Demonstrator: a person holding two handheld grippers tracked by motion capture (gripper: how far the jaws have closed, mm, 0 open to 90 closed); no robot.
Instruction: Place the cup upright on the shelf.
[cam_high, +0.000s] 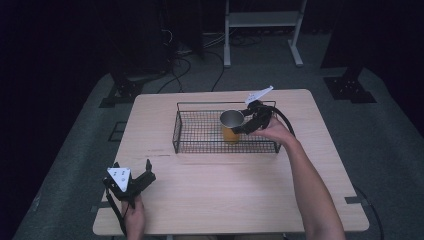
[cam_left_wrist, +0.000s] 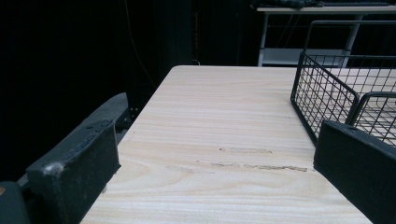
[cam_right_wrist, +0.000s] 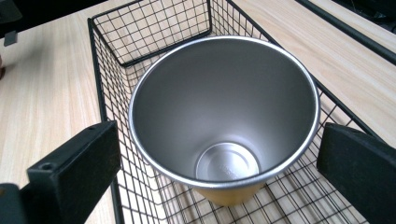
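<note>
Steel cup (cam_high: 231, 125) with yellow outside stands upright inside the black wire basket (cam_high: 200, 131), toward its right half, on the wooden table (cam_high: 225, 185). Right gripper (cam_high: 248, 125) sits at the cup's rim; right gripper view has jaws spread wide either side of the cup (cam_right_wrist: 224, 116), not touching it, cup base cut off at the bottom edge. Left gripper (cam_high: 141, 176) rests at the table's near-left corner, jaws wide apart, nothing between them; basket (cam_left_wrist: 327, 88) corner cut off at right in its view.

Black grippers (cam_high: 145, 172) with blocky fingers (cam_left_wrist: 74, 172), grey three-cornered plates, black cables
</note>
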